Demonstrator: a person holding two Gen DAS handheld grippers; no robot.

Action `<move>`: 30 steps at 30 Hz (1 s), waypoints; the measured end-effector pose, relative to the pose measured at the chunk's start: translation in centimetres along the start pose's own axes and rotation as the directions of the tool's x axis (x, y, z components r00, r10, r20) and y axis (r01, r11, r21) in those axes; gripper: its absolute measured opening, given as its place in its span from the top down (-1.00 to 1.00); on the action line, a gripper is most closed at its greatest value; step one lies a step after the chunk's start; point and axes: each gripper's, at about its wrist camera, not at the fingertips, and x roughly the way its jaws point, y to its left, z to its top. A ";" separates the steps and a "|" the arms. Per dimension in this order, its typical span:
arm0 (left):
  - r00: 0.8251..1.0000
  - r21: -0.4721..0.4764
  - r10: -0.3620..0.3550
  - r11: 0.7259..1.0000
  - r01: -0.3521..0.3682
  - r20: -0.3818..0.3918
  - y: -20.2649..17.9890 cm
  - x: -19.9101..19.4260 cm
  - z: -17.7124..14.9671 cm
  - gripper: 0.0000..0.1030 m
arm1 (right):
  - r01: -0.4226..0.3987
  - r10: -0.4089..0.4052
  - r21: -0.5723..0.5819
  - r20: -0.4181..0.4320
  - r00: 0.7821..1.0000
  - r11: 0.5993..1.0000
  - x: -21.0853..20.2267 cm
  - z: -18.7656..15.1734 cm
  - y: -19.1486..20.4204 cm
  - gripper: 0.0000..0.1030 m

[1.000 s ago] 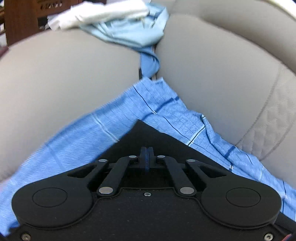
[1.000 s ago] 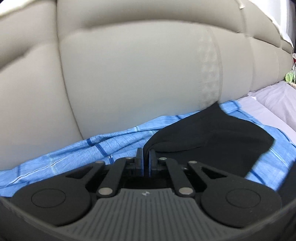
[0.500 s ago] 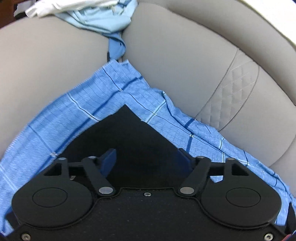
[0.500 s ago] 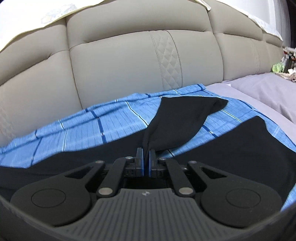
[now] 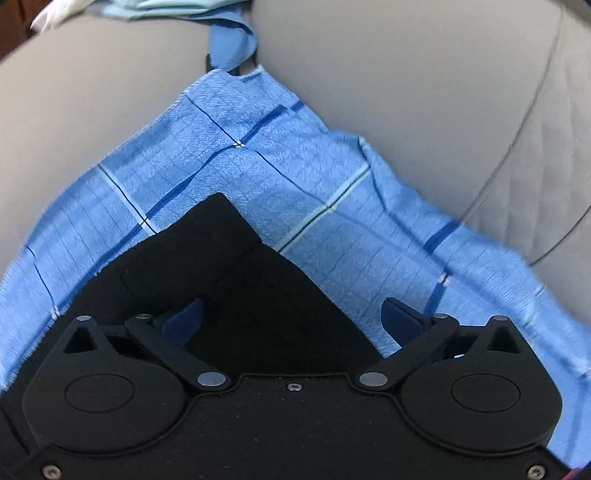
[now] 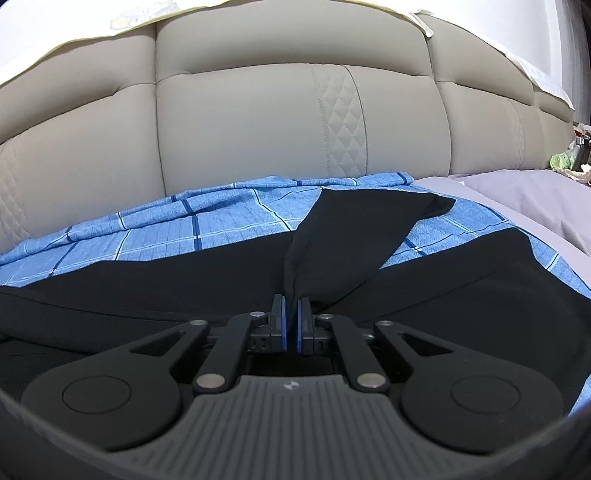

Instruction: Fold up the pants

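Black pants (image 5: 236, 280) lie on a blue checked blanket (image 5: 258, 162) against a beige padded headboard. My left gripper (image 5: 291, 319) is open and empty, its blue pads spread over a corner of the pants. In the right wrist view the pants (image 6: 147, 291) spread across the blanket (image 6: 207, 225). My right gripper (image 6: 290, 321) is shut on a fold of the black pants, and the held cloth (image 6: 354, 229) rises from the pads and drapes away toward the headboard.
The beige headboard (image 6: 258, 122) rises right behind the blanket. A light blue cloth and a white cloth (image 5: 166, 7) lie at the top of the left wrist view. Grey-lilac bedding (image 6: 524, 195) lies to the right.
My left gripper has opened and let go of the pants corner, which now lies flat. My right gripper stays shut on the pants and has pulled back from the headboard.
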 end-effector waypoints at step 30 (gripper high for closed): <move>0.964 0.043 -0.133 0.991 0.127 0.230 23.6 -13.5 -18.7 0.98 | 0.139 -0.141 0.047 0.028 0.990 0.989 -12.4 -5.9 -2.6 0.84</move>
